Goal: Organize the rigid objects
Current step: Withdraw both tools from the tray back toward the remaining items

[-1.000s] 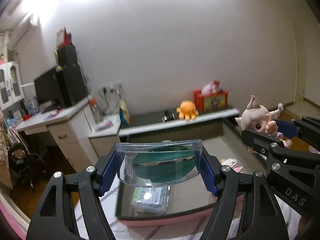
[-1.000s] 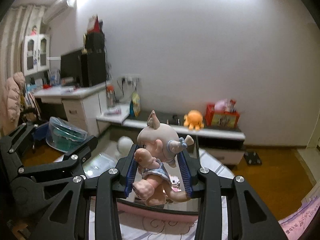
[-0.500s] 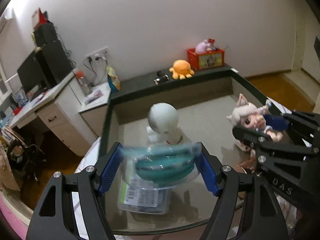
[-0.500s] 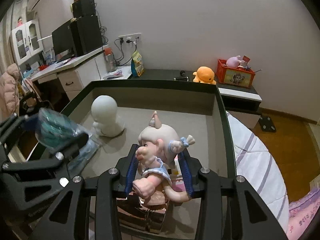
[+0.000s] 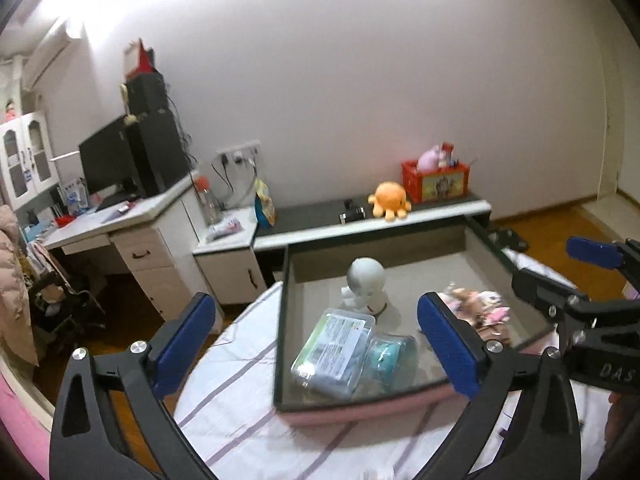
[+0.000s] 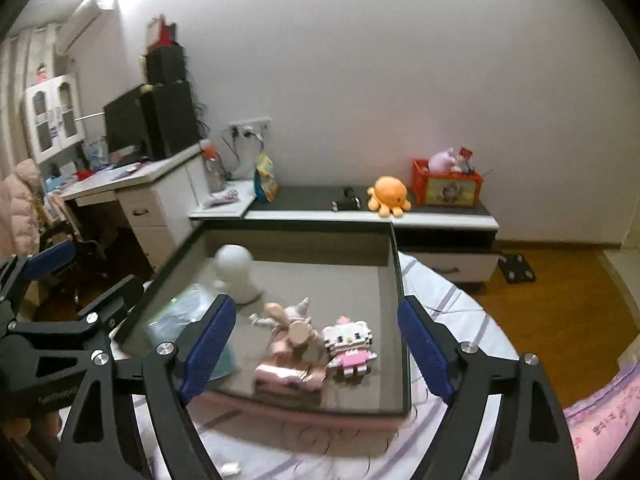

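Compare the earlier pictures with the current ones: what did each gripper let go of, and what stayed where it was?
The left gripper, jaws opening, released the clear case with the teal roll, now lying in the tray. The right gripper, also opening, dropped the pig-eared doll beside the block kitty figure. The white round-headed figure stayed put.

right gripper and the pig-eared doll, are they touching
Apart. In the right wrist view the right gripper, jaws opening, holds nothing; the pig-eared doll lies in the box beyond its pads.
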Available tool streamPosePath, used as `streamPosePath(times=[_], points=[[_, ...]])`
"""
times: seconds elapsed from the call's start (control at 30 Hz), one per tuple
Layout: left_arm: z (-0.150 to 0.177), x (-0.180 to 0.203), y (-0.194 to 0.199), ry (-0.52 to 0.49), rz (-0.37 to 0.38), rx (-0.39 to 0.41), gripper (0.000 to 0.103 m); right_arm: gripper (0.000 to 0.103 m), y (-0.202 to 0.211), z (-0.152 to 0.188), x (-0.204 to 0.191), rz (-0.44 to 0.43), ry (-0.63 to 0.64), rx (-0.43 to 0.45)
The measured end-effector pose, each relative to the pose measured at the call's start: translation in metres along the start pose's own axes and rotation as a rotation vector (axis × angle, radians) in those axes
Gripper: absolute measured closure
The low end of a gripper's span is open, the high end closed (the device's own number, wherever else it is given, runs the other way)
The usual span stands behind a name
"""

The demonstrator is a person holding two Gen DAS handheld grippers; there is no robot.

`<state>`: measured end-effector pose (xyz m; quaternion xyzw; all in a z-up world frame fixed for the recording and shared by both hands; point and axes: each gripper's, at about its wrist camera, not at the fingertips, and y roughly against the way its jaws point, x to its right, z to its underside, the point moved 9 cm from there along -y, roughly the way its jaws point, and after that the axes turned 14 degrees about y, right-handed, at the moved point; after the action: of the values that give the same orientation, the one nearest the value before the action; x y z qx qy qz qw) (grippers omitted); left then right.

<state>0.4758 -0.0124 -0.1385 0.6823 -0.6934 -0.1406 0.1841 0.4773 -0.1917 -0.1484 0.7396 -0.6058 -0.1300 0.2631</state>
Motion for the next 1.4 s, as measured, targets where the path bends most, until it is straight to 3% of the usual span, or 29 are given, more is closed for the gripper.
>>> streamPosePath(times=[0.1, 0.13, 0.43, 0.6, 1.03, 1.23, 1.4], points=[[-0.004, -0.008, 0.045, 0.021, 0.001, 0.076, 0.000, 0.009, 0.037, -0.003, -0.016, -0.012, 0.025, 0.056], [-0.003, -0.011, 0.061, 0.032, 0.008, 0.100, 0.000, 0.001, 0.049, -0.004, -0.020, -0.015, 0.030, 0.076], [0.014, -0.026, 0.172, 0.066, 0.005, 0.246, 0.000, 0.000, 0.162, 0.006, -0.050, 0.084, 0.102, 0.222], [0.028, -0.025, 0.210, 0.078, 0.038, 0.282, 0.000, 0.000, 0.210, 0.023, -0.060, 0.118, 0.080, 0.277], [0.044, -0.017, 0.245, 0.076, 0.071, 0.302, 0.000, 0.000, 0.263, 0.048, -0.064, 0.184, 0.075, 0.304], [0.050, -0.014, 0.241, 0.066, 0.060, 0.287, 0.000, 0.000, 0.261, 0.055, -0.065, 0.175, 0.066, 0.297], [0.068, -0.014, 0.222, 0.057, 0.053, 0.226, 0.000, 0.000, 0.247, 0.069, -0.067, 0.158, 0.067, 0.258]])
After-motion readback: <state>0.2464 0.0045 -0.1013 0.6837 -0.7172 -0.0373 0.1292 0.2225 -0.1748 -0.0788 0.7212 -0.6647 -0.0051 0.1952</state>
